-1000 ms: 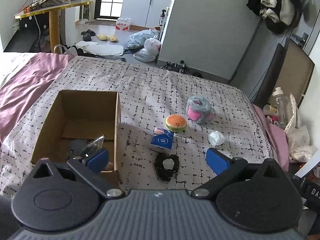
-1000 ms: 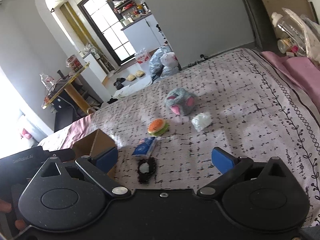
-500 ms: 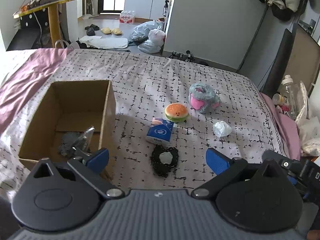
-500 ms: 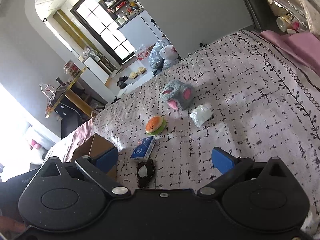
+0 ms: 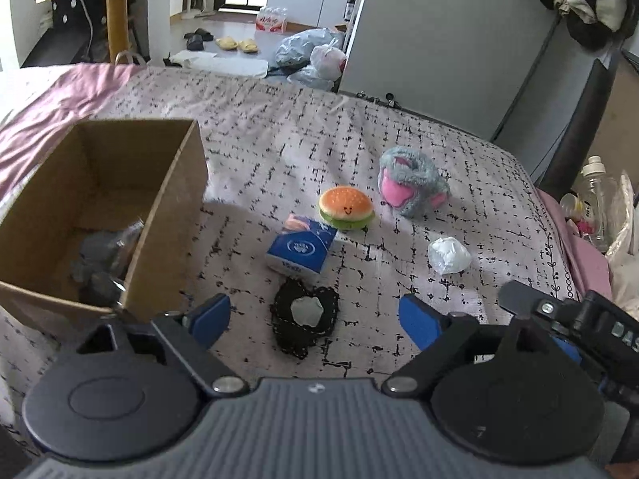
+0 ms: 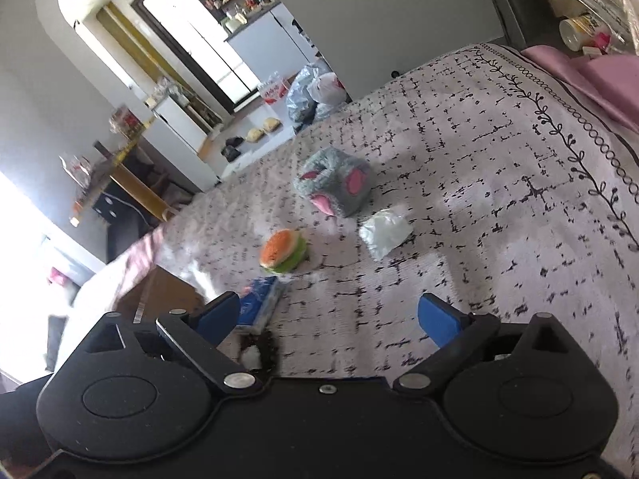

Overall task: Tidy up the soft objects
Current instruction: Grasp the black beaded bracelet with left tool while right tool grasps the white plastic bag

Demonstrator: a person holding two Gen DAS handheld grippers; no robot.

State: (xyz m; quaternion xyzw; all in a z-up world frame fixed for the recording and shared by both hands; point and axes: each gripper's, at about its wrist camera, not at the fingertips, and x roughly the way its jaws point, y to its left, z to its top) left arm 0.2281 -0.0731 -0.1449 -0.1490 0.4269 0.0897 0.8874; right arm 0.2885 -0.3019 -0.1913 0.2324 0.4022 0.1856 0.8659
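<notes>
Sitting right in front of the left gripper (image 5: 313,317) is a black crocheted ring (image 5: 304,315) with a pale middle, flat on the patterned bedspread (image 5: 279,127). Just past it there's a blue tissue pack (image 5: 302,248), then a burger plushie (image 5: 346,207), a grey-and-pink plush (image 5: 411,187) and a crumpled white wad (image 5: 449,255) off to the right. Cardboard box (image 5: 175,215) stands on the left with something grey inside. Both grippers are spread wide and holding nothing; the right gripper (image 6: 329,319) hangs above the bedspread, near the tissue pack.
</notes>
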